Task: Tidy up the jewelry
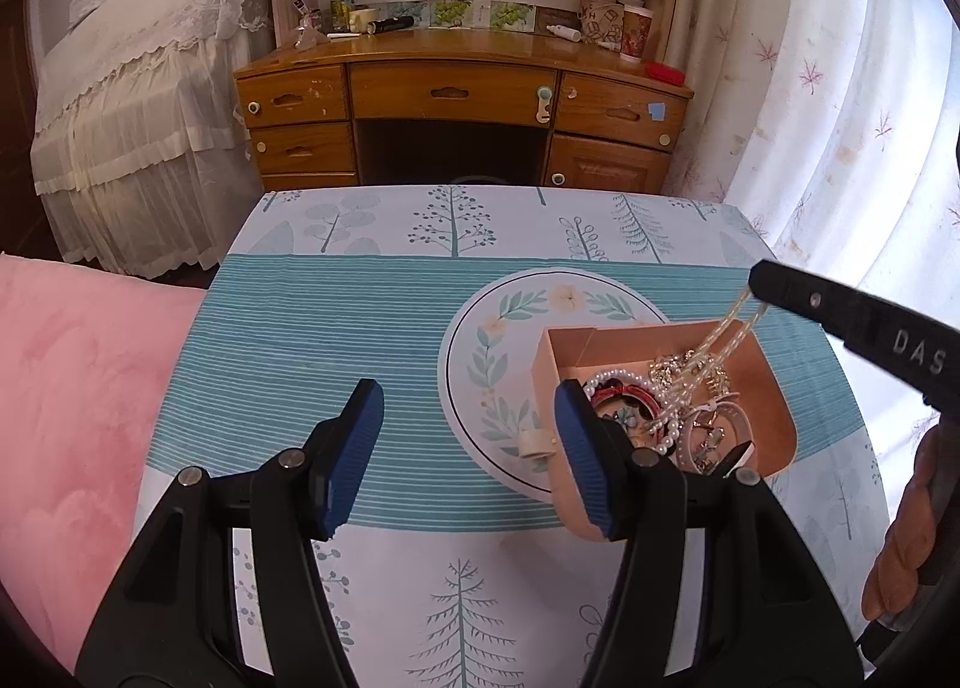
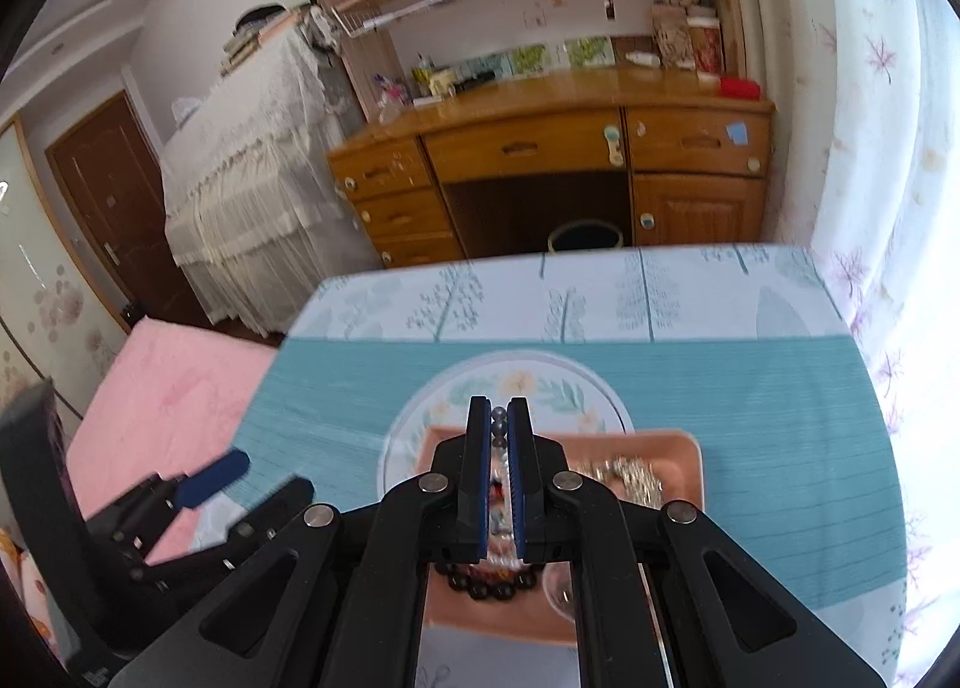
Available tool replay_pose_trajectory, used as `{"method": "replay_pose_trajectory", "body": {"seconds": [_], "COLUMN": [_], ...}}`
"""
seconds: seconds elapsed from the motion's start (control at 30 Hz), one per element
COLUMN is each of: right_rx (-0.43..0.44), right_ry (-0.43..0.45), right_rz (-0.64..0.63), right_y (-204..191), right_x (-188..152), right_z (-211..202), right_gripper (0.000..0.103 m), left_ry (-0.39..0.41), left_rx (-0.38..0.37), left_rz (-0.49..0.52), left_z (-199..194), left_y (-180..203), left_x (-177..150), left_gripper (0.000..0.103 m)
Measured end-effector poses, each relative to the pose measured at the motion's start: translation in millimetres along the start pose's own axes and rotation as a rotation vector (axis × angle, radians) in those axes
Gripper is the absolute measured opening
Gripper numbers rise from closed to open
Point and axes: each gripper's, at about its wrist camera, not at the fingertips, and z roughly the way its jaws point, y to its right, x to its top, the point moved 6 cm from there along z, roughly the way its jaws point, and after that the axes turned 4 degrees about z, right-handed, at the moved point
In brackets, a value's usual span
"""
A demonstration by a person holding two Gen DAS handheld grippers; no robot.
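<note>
Jewelry fills the shallow peach-pink cardboard box (image 1: 774,388), which overlaps the right part of the round white leaf-patterned plate (image 1: 480,340) near the right edge of the teal-striped tablecloth (image 1: 312,328). Above it, the right gripper (image 2: 499,424) is clenched on a pale beaded necklace (image 1: 729,322) whose strands slope down into the box. The left gripper (image 1: 471,448) is spread wide and empty, its right pad against the box's near-left wall.

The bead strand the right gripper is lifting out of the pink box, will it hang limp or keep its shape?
Probably limp: the bead strand runs as two lines from the right gripper down into the pink box. Its lower end lies among other jewelry, so it may snag. Round beads between the pads could slip.
</note>
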Motion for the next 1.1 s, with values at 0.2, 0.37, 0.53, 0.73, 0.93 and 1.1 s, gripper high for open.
{"method": "replay_pose_trajectory", "body": {"seconds": [0.2, 0.37, 0.53, 0.73, 0.93, 1.1], "right_rx": [-0.009, -0.017, -0.021, -0.013, -0.021, -0.024], "right_ry": [-0.043, -0.059, -0.067, -0.08, -0.089, -0.116], "right_rz": [0.022, 0.017, 0.017, 0.022, 0.015, 0.018], "right_y": [16, 23, 30, 37, 38, 33], "right_x": [-24, -46, -75, -108, -146, -175], "right_z": [4, -6, -25, -52, -82, -104], "right_gripper": [0.007, 0.017, 0.02, 0.025, 0.042, 0.058], "left_ry": [-0.007, -0.013, -0.041, -0.068, -0.076, -0.093], "left_rx": [-0.012, -0.019, -0.003, -0.021, -0.015, -0.023], "left_rz": [0.015, 0.015, 0.043, 0.035, 0.025, 0.005], "left_z": [-9, -22, -35, -55, -84, -108], "left_y": [7, 16, 28, 40, 45, 49], "left_x": [-8, -18, -34, -61, -91, -117], "left_gripper": [0.057, 0.07, 0.071, 0.071, 0.071, 0.071]}}
